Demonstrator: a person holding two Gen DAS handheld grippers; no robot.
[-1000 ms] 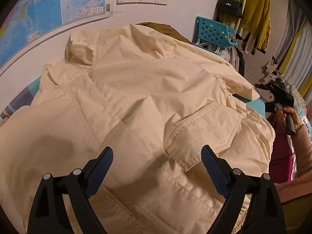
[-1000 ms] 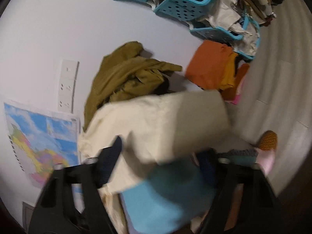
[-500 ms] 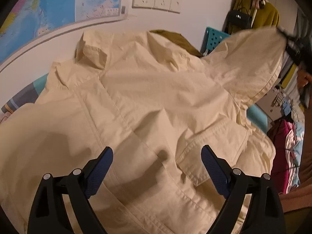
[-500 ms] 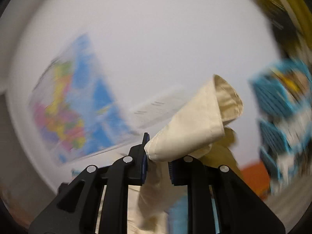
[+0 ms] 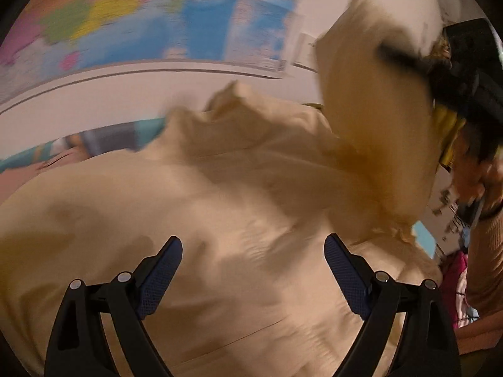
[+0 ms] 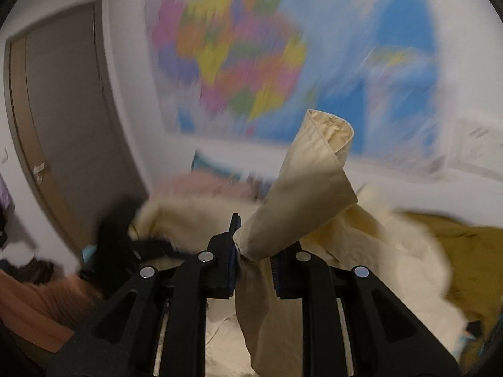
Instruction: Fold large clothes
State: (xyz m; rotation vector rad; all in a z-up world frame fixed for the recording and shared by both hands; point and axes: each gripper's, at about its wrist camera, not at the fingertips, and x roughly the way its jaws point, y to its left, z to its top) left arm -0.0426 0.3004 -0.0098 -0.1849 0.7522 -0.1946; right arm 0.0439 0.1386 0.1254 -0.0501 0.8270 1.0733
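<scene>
A large cream shirt (image 5: 239,188) lies spread over the bed, blurred by motion. My left gripper (image 5: 251,246) hovers low over its body, open, with nothing between its blue pads. My right gripper (image 6: 256,248) is shut on the cuff end of the shirt's sleeve (image 6: 308,188), which stands up from the jaws as a rolled cone. In the left wrist view the same sleeve (image 5: 371,119) hangs lifted at the upper right, pulled up by the right gripper (image 5: 452,72) above the shirt's shoulder.
A world map (image 5: 157,15) covers the wall behind the bed. A brown door (image 6: 63,119) stands at the left in the right wrist view. An olive garment (image 6: 465,251) lies beyond the shirt. A person's orange sleeve (image 5: 484,251) is at the right.
The right gripper closed on the sleeve, then lifted it and swung it up and across over the shirt while rolling. The left gripper shifted sideways over the shirt, still open.
</scene>
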